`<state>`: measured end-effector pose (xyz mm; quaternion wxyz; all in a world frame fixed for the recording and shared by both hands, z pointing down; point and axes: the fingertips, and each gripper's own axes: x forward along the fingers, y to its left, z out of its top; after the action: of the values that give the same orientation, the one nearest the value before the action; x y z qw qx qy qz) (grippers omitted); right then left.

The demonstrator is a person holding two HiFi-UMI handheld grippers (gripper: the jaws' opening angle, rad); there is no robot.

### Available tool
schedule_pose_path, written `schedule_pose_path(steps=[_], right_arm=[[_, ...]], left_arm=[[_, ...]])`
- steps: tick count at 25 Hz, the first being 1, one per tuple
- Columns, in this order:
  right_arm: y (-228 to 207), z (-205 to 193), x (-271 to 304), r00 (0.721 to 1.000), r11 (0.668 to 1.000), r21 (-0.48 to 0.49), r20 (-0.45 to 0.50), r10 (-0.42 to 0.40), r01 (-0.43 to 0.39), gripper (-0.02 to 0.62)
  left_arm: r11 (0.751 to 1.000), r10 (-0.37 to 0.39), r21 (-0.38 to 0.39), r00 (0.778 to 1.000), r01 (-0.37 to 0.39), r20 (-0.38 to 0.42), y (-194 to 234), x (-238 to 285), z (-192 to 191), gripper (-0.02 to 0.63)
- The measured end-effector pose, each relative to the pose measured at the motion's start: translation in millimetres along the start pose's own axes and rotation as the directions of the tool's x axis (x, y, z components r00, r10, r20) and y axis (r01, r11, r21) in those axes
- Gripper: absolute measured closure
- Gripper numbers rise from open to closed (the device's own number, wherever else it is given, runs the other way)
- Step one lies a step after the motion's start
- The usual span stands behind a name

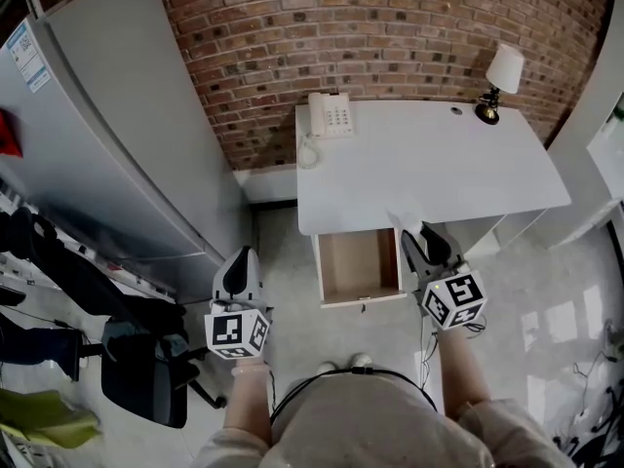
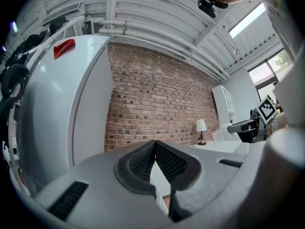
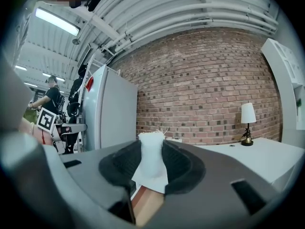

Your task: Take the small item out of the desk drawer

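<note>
R gripper point(image 3: 152, 146) jaws part open, clamped on small white cloth scrap point(image 3: 151, 170), by right edge of open drawer point(image 1: 357, 265) under white desk point(image 1: 429, 164); L gripper point(image 2: 155, 146) jaws closed tip-to-tip, empty.

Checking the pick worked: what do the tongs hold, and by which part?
Right tongs pinch a small white item near its frayed end; left tongs hold nothing.
</note>
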<state>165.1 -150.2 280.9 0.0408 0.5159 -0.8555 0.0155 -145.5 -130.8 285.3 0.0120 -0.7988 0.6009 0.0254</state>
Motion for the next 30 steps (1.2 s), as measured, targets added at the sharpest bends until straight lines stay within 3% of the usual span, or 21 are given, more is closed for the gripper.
schedule_pose_path(steps=[30], right_arm=[[-29,-7,-8,0.999,0.999,0.04,0.005,-0.033,0.033,0.449]], left_arm=[[0.997,0.069,-0.014,0.996,-0.07,-0.049,5,-18,-19,0.601]])
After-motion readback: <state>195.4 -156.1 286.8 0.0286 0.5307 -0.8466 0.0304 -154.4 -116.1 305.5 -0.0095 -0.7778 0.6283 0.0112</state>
